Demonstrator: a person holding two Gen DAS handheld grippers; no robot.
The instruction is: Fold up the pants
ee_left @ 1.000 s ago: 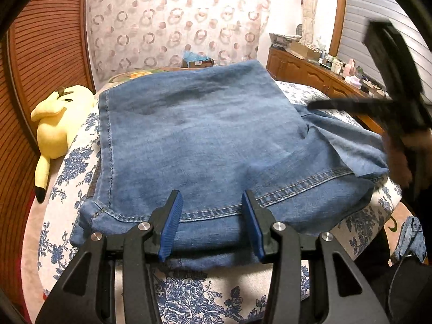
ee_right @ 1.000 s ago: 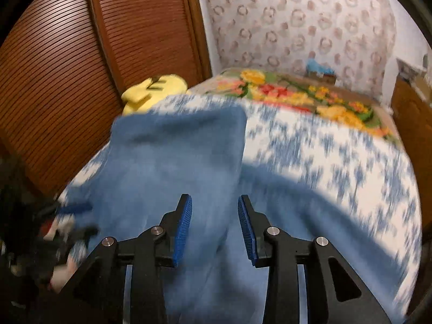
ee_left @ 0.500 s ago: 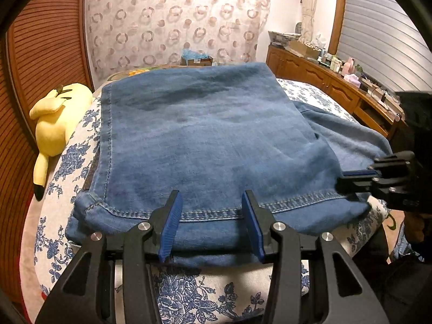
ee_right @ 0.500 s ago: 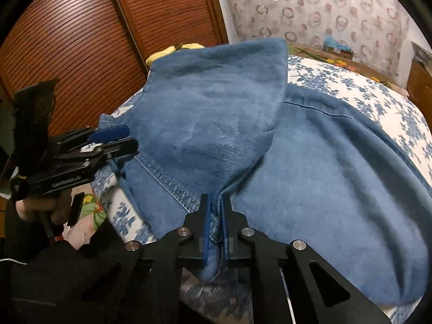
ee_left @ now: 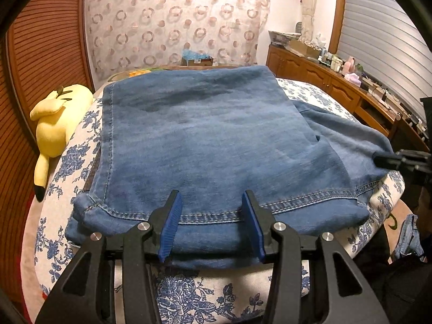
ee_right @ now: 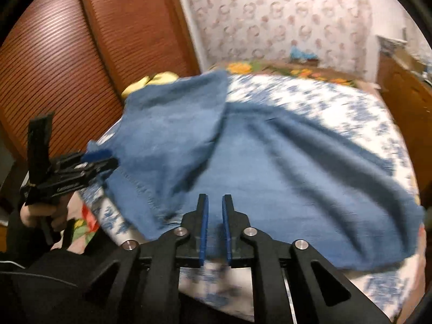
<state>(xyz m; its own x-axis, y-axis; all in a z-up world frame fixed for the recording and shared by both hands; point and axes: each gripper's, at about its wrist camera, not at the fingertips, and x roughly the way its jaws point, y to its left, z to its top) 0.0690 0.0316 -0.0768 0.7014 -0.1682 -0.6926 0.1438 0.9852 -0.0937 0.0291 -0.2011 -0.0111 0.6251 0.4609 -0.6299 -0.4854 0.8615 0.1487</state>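
A bed with a blue-flowered cover carries the jeans, folded over and lying across its near end, hem toward the cameras. A yellow plush toy lies at the bed's left edge, against the slatted wooden doors. The left gripper hovers over the stitched hem, its 2 jaws apart and pressing nothing. The right gripper shows a narrow gap, jaws just reopening, denim behind them but not clamped; this view is blurred.
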